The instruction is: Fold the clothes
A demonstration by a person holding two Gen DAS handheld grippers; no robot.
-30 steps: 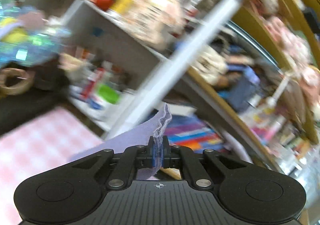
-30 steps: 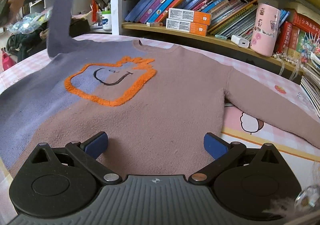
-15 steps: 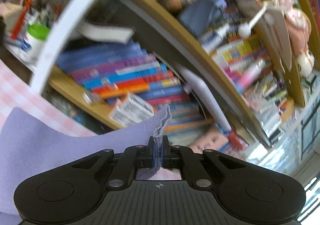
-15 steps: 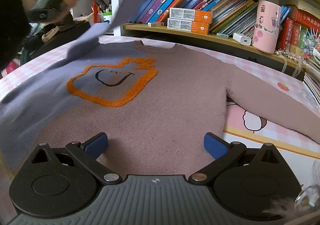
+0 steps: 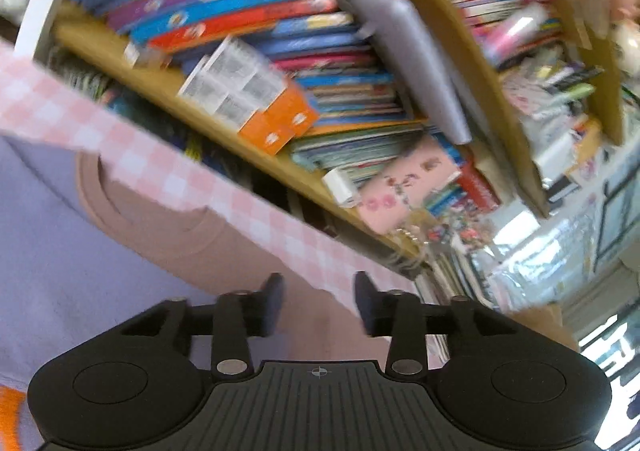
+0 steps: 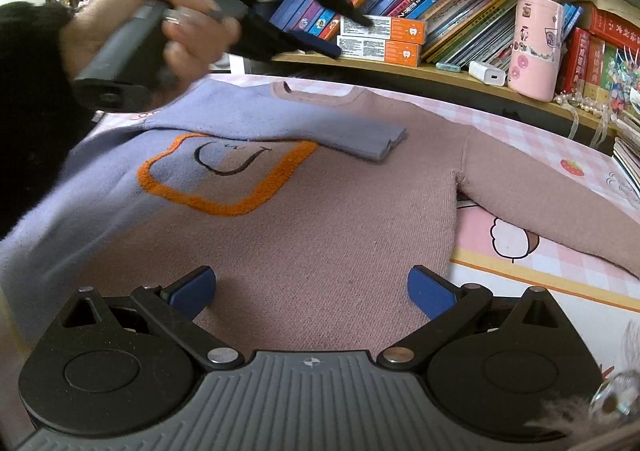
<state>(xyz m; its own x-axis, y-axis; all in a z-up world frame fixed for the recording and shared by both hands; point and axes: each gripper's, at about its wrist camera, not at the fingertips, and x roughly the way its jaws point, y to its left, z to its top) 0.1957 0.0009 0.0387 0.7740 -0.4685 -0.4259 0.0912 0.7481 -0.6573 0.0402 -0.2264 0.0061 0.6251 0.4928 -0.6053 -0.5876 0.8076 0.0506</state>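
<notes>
A sweater (image 6: 320, 235), half lilac and half dusty pink with an orange-outlined patch (image 6: 228, 175), lies flat on the table. Its lilac sleeve (image 6: 304, 131) lies folded across the chest, cuff near the middle. The pink sleeve (image 6: 552, 199) stretches out to the right. My left gripper (image 6: 340, 35) is open and empty above the collar, held in a hand; in its own view (image 5: 318, 309) it hovers over the collar (image 5: 132, 211). My right gripper (image 6: 312, 291) is open and empty over the sweater's hem.
A pink checked tablecloth (image 6: 540, 263) covers the table. Behind it a wooden shelf (image 6: 440, 71) holds books, orange-white boxes (image 6: 380, 39), a pink cylinder (image 6: 536, 51) and a white charger (image 6: 486, 73). Stacked books (image 6: 628, 155) stand at the right edge.
My left gripper carried the lilac sleeve rightward over the chest, then opened and let it go. The sleeve now lies folded on the sweater. My right gripper stayed still.
</notes>
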